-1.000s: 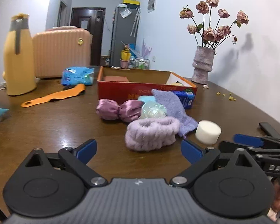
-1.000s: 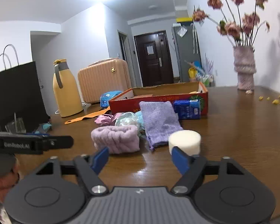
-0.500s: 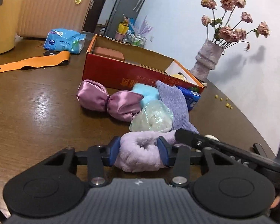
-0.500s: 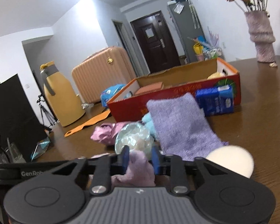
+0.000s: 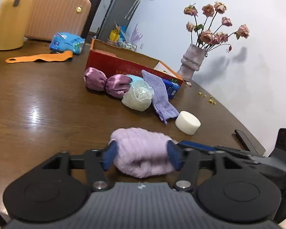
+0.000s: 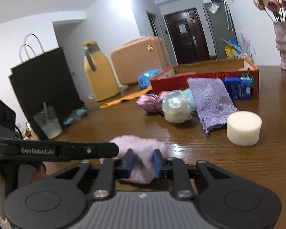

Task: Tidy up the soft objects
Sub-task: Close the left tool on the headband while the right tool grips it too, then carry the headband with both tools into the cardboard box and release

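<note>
Wooden table (image 5: 38,99) under you carries a red box (image 5: 112,64), purple cloth (image 5: 160,95) and white sponge (image 5: 187,122). Your left gripper (image 5: 141,155) and right gripper (image 6: 141,164) both clamp the fluffy lilac headband (image 5: 142,152), well apart from the box.

Fluffy lilac headband (image 5: 142,153) (bunched up) held above the table.

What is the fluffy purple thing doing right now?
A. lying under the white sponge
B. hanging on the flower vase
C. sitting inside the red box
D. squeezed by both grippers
D: the fluffy purple headband sits pinched between the fingers of the left gripper and the right gripper, just above the table.
</note>
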`<state>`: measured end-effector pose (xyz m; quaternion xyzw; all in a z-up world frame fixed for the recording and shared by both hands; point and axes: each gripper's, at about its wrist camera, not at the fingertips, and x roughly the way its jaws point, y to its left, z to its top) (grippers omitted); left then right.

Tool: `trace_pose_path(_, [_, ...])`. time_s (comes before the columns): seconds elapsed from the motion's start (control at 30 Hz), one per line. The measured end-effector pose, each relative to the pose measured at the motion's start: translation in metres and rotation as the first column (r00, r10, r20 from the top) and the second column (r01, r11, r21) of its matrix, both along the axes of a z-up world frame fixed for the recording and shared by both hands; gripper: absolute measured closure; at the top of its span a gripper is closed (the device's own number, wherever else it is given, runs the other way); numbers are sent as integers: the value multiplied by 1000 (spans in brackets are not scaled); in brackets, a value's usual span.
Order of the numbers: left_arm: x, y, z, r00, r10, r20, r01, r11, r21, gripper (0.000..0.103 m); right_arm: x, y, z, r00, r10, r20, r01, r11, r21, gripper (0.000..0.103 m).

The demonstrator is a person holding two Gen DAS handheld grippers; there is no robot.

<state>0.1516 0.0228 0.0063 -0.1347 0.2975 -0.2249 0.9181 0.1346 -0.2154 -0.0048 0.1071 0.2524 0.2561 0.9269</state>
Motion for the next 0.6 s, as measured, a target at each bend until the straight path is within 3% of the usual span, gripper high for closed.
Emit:
trace_pose_path(0.2, [2, 10, 3, 998, 55, -13, -55, 998, -33, 36, 0, -10, 1, 997, -65, -32, 66, 997, 46, 72])
trace_pose_path(0.4, [22, 11, -11, 983, 153, -101, -159, 986, -55, 38, 21, -10, -12, 985, -122, -124, 140, 979, 148, 69])
trace_pose_path(0.5, [22, 6, -16, 987, 116, -110, -121, 992, -45, 50, 24, 0, -17, 984, -130, -123, 143, 985, 101, 70])
trace_pose_path(0.6, [19, 4, -21, 992, 74, -102, -79, 996, -51, 70, 23, 9, -23, 984, -133, -120, 141, 988, 61, 72])
